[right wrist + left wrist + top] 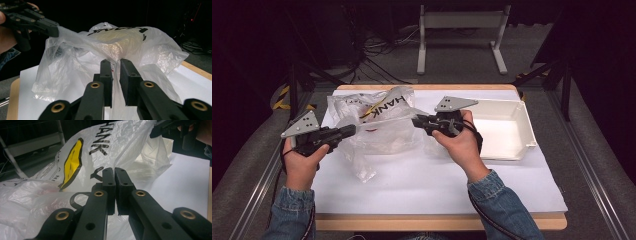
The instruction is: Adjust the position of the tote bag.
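Plastic bag (379, 125) lies on the white worktop (437, 175), stretched between both hands. Left gripper (353, 130) is clenched on its film; right gripper (414, 120) pinches the opposite edge, jaws slightly parted. White tray (524, 125) sits beside it.

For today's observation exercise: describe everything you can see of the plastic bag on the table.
The plastic bag is thin, crinkled and see-through, printed with black letters and a yellow shape outlined in black. It lies on the white table, left of the white tray. The left gripper and right gripper pinch its film and stretch it between them.
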Demonstrator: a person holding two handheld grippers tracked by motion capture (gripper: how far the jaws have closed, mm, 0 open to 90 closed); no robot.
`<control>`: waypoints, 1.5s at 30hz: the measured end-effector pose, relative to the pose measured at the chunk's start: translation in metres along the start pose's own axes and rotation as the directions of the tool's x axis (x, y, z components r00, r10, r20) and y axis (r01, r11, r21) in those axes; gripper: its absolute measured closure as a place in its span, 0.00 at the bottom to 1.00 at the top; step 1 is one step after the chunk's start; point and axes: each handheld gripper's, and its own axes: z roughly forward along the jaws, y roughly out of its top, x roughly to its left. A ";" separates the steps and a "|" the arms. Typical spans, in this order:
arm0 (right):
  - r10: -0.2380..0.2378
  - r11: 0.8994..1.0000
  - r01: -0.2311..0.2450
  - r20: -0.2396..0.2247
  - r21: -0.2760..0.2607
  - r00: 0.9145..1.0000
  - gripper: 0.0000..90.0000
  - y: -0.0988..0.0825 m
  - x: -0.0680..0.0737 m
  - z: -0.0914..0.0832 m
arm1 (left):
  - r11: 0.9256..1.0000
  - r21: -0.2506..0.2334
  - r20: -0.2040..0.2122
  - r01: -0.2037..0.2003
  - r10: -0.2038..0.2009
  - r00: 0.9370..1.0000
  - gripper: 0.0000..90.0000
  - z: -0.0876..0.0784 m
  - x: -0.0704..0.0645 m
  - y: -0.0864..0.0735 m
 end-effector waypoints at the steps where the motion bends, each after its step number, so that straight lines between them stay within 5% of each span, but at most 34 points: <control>1: -0.004 1.000 0.004 0.001 0.000 1.000 0.85 0.000 0.001 -0.001 | 1.000 -0.002 0.000 -0.001 0.001 1.000 0.97 0.000 0.000 0.000; 4: -0.013 1.000 0.013 0.004 0.002 1.000 0.77 -0.002 0.003 -0.003 | 1.000 -0.004 -0.002 -0.001 0.001 1.000 0.98 0.002 0.001 0.000; 10: -0.035 0.999 0.035 0.011 0.004 0.999 0.48 -0.010 0.005 -0.014 | 1.000 -0.003 0.001 -0.013 0.013 1.000 0.98 0.003 -0.001 0.001; 15: -0.032 0.999 0.032 0.011 -0.025 0.999 0.38 -0.016 0.005 -0.034 | 1.000 0.001 0.012 -0.022 0.022 1.000 0.98 0.006 -0.003 0.003; 27: -0.056 0.995 0.055 -0.008 -0.082 0.998 0.44 -0.027 0.027 -0.067 | 1.000 0.007 0.024 -0.024 0.023 0.999 0.98 0.012 -0.001 0.002; 36: -0.080 0.996 0.078 -0.060 -0.045 0.995 0.45 -0.036 0.040 -0.042 | 1.000 0.006 0.030 -0.022 0.022 0.999 0.96 0.015 -0.002 0.003; 45: -0.077 0.995 0.076 -0.019 -0.066 0.997 0.40 -0.052 0.039 -0.006 | 1.000 0.010 0.036 -0.017 0.016 0.999 0.96 0.015 -0.001 0.001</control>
